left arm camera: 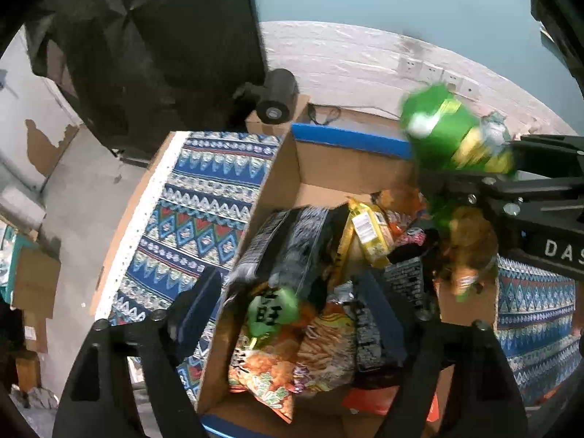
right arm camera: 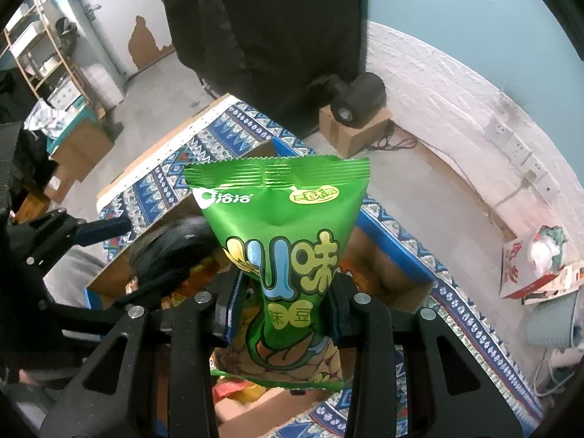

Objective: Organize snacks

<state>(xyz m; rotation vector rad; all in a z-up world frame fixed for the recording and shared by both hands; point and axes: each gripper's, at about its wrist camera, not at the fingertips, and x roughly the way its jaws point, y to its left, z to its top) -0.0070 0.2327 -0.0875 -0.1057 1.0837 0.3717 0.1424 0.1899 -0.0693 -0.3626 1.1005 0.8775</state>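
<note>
A green snack bag point(right arm camera: 281, 241) stands upright between the pads of my right gripper point(right arm camera: 281, 310), which is shut on its narrow waist above an open cardboard box point(right arm camera: 387, 266). In the left wrist view this bag point(left arm camera: 441, 127) shows blurred at the upper right, with the right gripper point(left arm camera: 463, 186) over the box's far corner. My left gripper point(left arm camera: 288, 310) hangs open over the box point(left arm camera: 281, 179), its pads touching nothing. Below it lie several snack bags, among them black ones point(left arm camera: 292, 241) and an orange one point(left arm camera: 270, 368). The right wrist view shows the left gripper's blue-padded finger point(right arm camera: 106, 228) beside a blurred black bag point(right arm camera: 171, 248).
The box sits on a blue patterned cloth point(left arm camera: 197, 204) over a table with a pale perforated edge point(left arm camera: 146, 215). A black cylinder point(left arm camera: 277, 98) rests on a small carton behind the box. A red and white bag point(right arm camera: 529, 266) lies on the cloth at right. Wooden shelves point(right arm camera: 43, 47) stand far left.
</note>
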